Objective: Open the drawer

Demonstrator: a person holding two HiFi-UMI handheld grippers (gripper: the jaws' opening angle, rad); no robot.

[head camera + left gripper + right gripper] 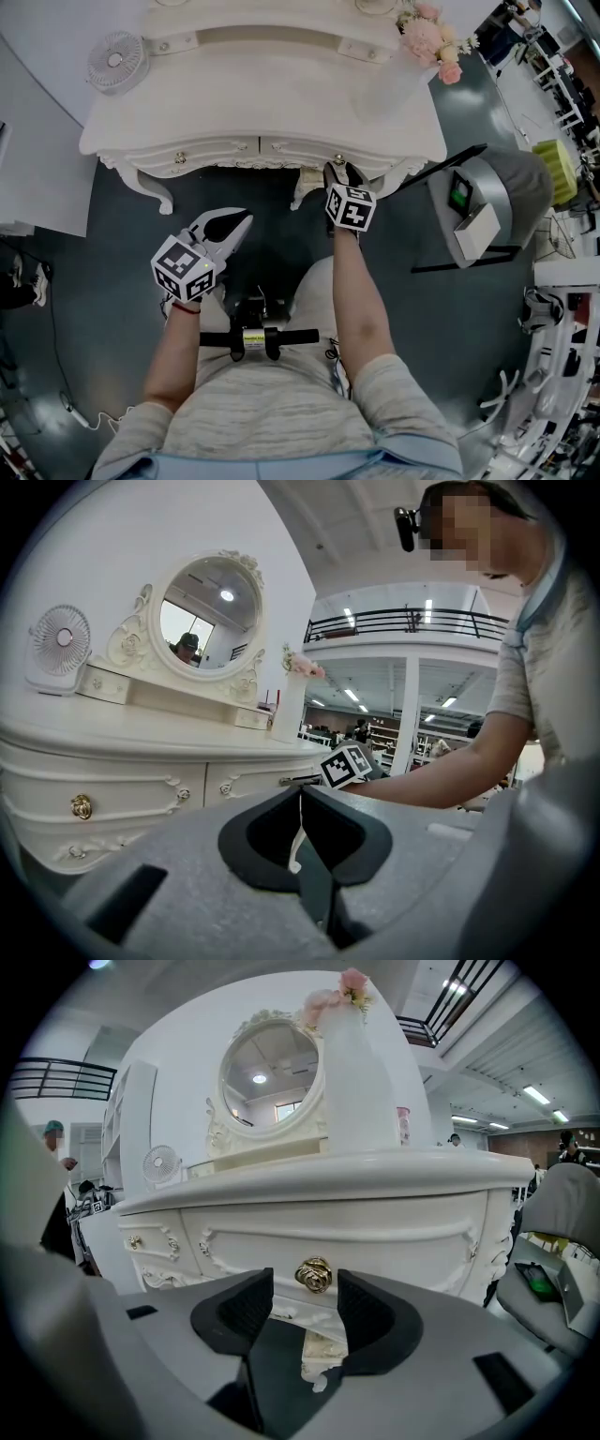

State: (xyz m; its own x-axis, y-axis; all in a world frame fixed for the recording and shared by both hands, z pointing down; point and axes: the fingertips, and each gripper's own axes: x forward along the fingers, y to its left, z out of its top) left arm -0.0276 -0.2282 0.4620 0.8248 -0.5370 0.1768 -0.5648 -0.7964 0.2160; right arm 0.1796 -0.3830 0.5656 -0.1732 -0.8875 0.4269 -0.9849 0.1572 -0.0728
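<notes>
Drawer [375, 1227] sits shut; right claw [305, 1286] is open, its gold knob [314, 1275] between the jaws; left claw [301, 794] is closed, empty.

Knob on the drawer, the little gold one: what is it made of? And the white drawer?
The knob looks like metal with a shiny gold finish: it glints and is shaped like a rose. It could also be gold-coloured plastic. The drawer front looks like painted wood, smooth and cream-white with raised scrolls. The paint hides what lies under it.
</notes>
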